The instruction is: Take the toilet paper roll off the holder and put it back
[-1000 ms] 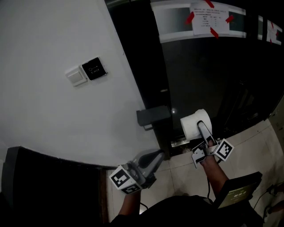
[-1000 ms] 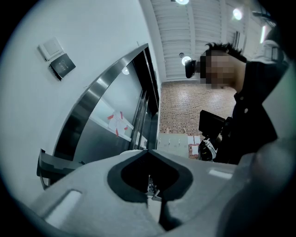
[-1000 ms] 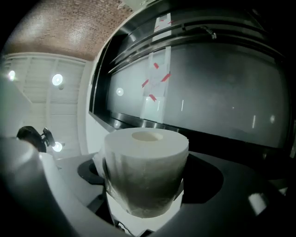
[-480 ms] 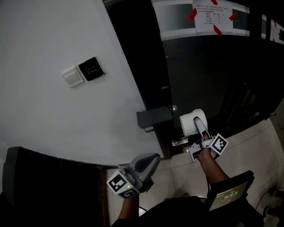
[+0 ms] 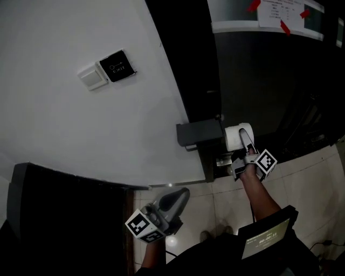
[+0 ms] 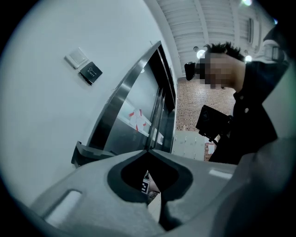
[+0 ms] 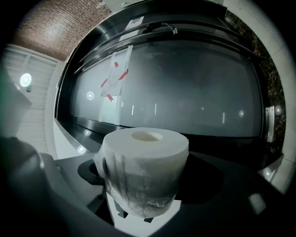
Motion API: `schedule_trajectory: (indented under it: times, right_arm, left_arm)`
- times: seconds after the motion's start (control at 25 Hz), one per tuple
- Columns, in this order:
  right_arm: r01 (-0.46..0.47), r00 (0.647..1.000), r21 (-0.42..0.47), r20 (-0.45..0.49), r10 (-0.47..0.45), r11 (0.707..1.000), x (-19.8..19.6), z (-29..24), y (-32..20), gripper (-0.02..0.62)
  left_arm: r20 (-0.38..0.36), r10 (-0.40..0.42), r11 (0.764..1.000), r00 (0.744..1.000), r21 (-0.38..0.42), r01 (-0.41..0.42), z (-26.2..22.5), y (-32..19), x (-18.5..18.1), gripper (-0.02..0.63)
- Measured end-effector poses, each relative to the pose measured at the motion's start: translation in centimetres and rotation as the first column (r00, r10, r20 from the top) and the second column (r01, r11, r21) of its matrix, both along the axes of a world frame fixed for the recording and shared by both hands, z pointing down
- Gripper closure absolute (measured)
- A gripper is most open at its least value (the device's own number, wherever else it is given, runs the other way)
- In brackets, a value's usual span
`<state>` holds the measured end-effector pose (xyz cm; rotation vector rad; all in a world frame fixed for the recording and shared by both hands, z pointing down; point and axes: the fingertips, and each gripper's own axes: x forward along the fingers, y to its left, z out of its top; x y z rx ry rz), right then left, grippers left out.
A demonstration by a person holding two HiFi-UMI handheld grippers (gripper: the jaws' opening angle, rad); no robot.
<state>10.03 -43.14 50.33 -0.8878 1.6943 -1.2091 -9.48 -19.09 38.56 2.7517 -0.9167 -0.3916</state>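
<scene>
The white toilet paper roll sits between the jaws of my right gripper, which is shut on it. It hangs just right of the dark grey holder on the wall's edge, close to it or touching. In the right gripper view the roll stands with its core hole upward, in front of dark glass, held by the right gripper. My left gripper is low beside the white wall, jaws shut on nothing. In the left gripper view the left gripper has its tips together, and the holder shows at left.
A black exit button plate and a white switch are on the white wall. A notice taped in red hangs on the dark glass door. A small metal bracket sits below the roll. Tiled floor lies below.
The right gripper has carried the roll leftward, up to the holder's right side. The left gripper has dropped a little lower. The head view has shifted.
</scene>
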Motion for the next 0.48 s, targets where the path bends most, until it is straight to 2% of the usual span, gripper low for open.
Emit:
schedule_trajectory:
  times: [0.48]
  right_arm:
    - [0.005, 1.0, -0.061, 0.017, -0.004, 0.998, -3.4, 2.4, -0.5, 0.146]
  left_arm:
    - [0.024, -0.071, 0.997, 0.997, -0.021, 0.072, 0.8, 2.1, -2.8, 0.604]
